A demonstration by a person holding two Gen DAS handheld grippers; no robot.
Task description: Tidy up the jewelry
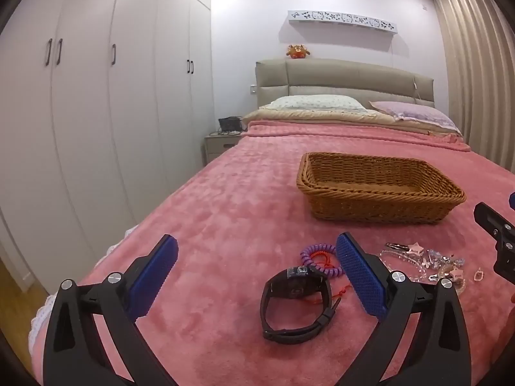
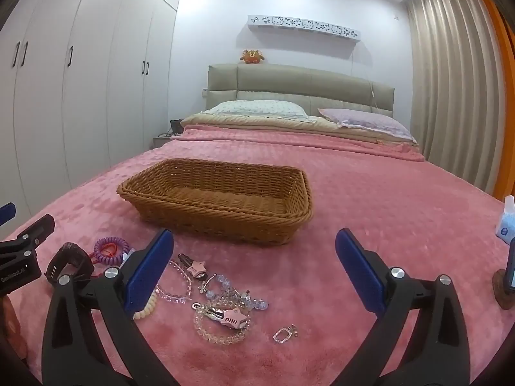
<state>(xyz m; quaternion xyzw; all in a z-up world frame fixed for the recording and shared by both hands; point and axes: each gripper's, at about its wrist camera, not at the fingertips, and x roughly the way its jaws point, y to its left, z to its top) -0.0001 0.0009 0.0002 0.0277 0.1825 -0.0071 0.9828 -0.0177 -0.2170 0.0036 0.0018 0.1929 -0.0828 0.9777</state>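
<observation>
Pink plush blanket (image 2: 386, 199) covers the bed, and on it sits one woven wicker basket (image 2: 225, 222), its long axis running across the bed from left to right, with nothing visible inside. In front of it the jewelry lies scattered along the near edge: one black watch (image 1: 296, 305) with its strap looped and the face toward the basket, one purple coil band (image 1: 313, 259) tangled with a red cord (image 1: 320, 257), and over in the right wrist view two pink star hair clips, the first (image 2: 196, 268) pointing toward the basket, the second (image 2: 233, 317) lying crosswise. There is one clear bead bracelet (image 2: 212, 334) under that second clip, a cluster of bluish crystal beads (image 2: 238, 296) that cannot be counted, and one small oval pendant (image 2: 285, 334) off on its own. Left gripper (image 1: 257, 276) hovers with blue pads spread wide, the watch between them, untouched. Right gripper (image 2: 254, 273) is spread just as wide above the bead pile, pinching nothing.
</observation>
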